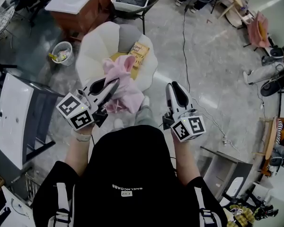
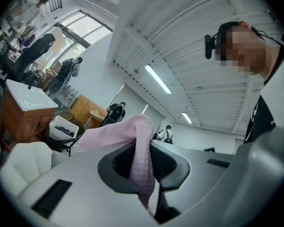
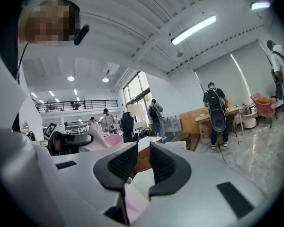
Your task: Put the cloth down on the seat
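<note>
Centre-left, the left gripper (image 1: 111,85) is pinching the pink cloth (image 1: 125,91), which is bunching over the front edge of the white seat (image 1: 97,46) at upper centre. Centre-right, the right gripper (image 1: 174,86) is hovering with its jaws slightly apart, gripping nothing.

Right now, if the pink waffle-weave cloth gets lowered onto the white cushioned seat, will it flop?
Probably floppy: the pink waffle-weave cloth hangs limp from the left gripper. Likely light, since one pinch carries it. It may bunch on the white cushioned seat.
</note>
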{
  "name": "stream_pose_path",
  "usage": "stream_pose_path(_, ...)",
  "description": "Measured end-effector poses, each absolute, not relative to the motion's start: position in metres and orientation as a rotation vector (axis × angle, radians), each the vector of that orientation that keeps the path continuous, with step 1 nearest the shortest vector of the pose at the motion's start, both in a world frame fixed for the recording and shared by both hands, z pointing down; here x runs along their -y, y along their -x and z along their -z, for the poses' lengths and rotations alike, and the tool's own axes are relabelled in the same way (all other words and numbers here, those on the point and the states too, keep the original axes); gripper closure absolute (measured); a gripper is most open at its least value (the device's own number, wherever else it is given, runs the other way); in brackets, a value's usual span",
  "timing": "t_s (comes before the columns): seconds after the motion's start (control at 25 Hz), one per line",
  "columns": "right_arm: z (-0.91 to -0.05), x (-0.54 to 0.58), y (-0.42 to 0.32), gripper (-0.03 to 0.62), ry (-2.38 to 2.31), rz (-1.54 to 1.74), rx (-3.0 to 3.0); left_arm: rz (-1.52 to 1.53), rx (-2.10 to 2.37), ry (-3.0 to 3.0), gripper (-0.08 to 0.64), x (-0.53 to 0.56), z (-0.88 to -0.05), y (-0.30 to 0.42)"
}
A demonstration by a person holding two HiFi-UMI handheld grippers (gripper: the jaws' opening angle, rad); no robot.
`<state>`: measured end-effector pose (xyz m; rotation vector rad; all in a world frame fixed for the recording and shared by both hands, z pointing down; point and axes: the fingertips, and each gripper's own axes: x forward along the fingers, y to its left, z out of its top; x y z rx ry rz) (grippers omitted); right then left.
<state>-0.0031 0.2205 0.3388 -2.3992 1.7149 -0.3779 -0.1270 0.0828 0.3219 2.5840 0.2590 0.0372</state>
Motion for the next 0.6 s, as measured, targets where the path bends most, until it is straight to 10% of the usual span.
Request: stream_pose_path(0.6, -0.364, -0.150, -0.076, 0.495, 2.233, 0.410, -1.926, -0.031, -0.025, -2.610, 0.514, -0.035, -0.347, 0.079)
